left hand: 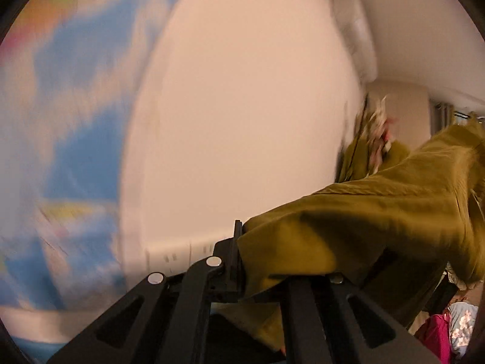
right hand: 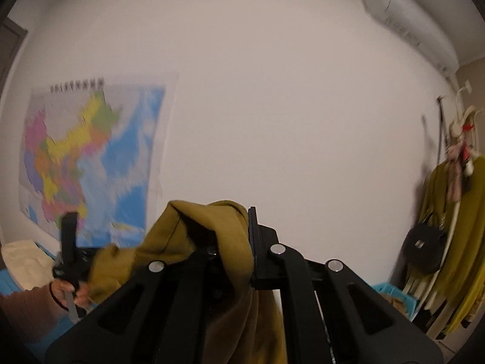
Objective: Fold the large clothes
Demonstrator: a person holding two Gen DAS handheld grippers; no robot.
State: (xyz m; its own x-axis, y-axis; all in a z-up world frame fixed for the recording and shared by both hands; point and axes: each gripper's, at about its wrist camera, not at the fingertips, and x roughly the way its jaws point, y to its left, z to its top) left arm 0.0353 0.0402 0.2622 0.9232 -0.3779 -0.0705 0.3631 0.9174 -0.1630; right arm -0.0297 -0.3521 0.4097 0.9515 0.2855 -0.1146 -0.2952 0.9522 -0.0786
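Left wrist view shows your left gripper [left hand: 242, 257] clamped on the edge of the olive garment [left hand: 379, 206], its cloth bunched over the right finger and stretching away to the right, off any surface. Behind it lie a bare wall [left hand: 242, 106] and a blurred map [left hand: 75, 121]. From the right wrist, your right gripper [right hand: 245, 242] pinches another fold of that garment [right hand: 197, 236] — the cloth humps above the jaws and hangs below them. Lower left, your left hand [right hand: 65, 292] grips the other tool's handle with cloth trailing to it. An air conditioner [right hand: 409, 21] sits top right; a rack [right hand: 454, 212] with more olive clothing stands at the right edge.
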